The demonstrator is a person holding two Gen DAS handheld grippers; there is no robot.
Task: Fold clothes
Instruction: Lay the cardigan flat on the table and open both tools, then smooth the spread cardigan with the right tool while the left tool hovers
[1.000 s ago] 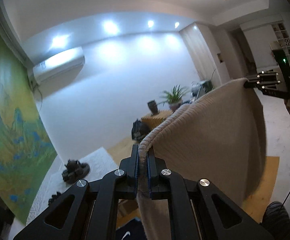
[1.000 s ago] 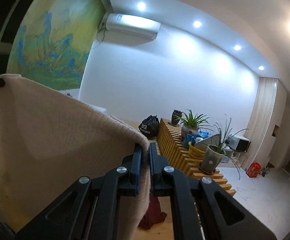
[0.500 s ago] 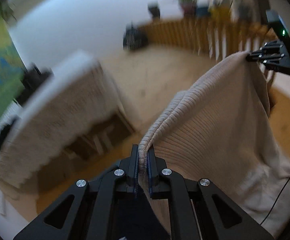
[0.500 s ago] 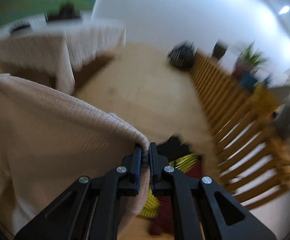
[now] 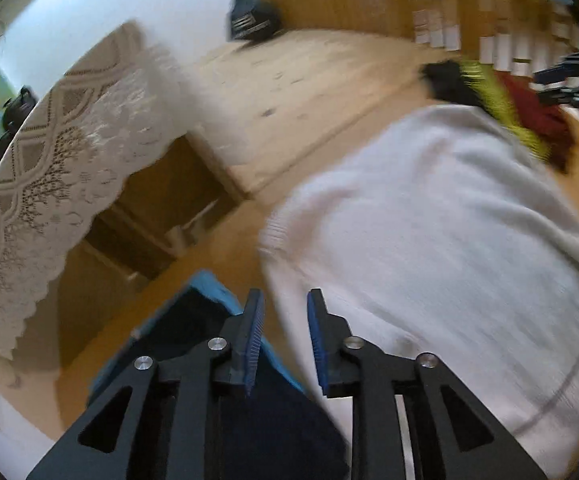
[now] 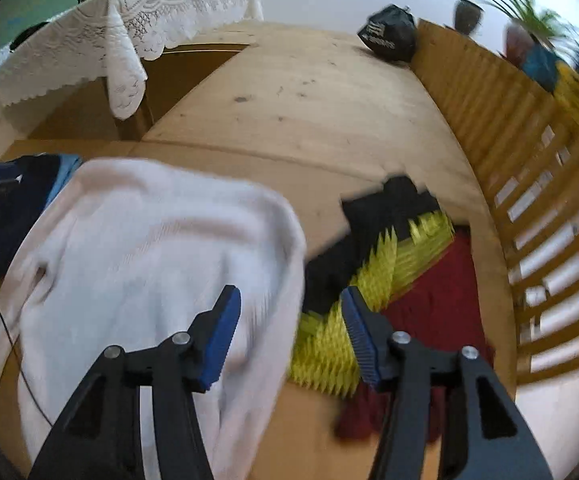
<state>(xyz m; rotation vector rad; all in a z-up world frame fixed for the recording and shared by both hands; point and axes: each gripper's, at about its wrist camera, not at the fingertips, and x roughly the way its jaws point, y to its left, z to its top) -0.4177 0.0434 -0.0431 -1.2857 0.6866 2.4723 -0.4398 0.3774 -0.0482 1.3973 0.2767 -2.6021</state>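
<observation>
I am standing over a wooden platform point(image 6: 289, 92) with a pale sweater point(image 6: 149, 248) spread flat across it, the largest thing in either view. Beyond it a table with a lace cloth point(image 6: 129, 20) stands at the far left, and a slatted wooden bench point(image 6: 529, 160) runs along the right.

The sweater lies below and between my two hands, its long axis running across from one gripper to the other. My left gripper point(image 5: 285, 340) sits at its left edge; the cloth spreads off to the right of my jaws. My right gripper point(image 6: 289, 328) is over its right edge, which falls in the gap between my fingers. Both sets of jaws are opening and neither grips anything; no pad presses on the knit. Each hand looks about as near to its own corner, so I judge the next pinch could go either way.

My right view alone shows the black, yellow and red pile point(image 6: 389, 264) fully, touching the sweater's right edge. My left view shows a dark garment with blue trim point(image 5: 217, 320) just under my jaws.
</observation>
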